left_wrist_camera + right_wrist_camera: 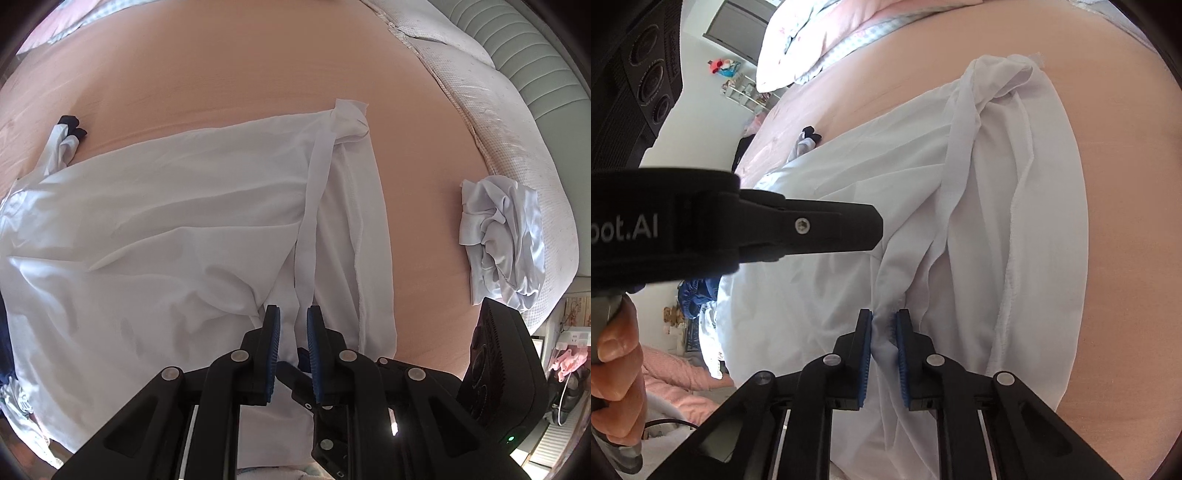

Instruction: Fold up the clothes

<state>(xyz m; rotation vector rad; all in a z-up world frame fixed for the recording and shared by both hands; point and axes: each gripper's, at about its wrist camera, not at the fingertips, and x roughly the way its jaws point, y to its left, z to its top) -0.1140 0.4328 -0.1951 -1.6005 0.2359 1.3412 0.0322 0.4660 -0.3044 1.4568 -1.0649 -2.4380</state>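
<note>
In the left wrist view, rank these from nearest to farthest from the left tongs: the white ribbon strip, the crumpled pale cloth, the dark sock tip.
1. White ribbon strip: runs straight ahead from between the left tongs.
2. Crumpled pale cloth: off to the right, near the mattress edge.
3. Dark sock tip: far upper left, beyond the white garment.

white garment (166, 221) — cut off at left edge | dark cloth (72, 123) — unclear

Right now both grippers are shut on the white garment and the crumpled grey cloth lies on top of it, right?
Not quite. The left gripper and right gripper do pinch the white garment, but the left wrist view shows the grey cloth lying apart from it on the sheet.
</note>
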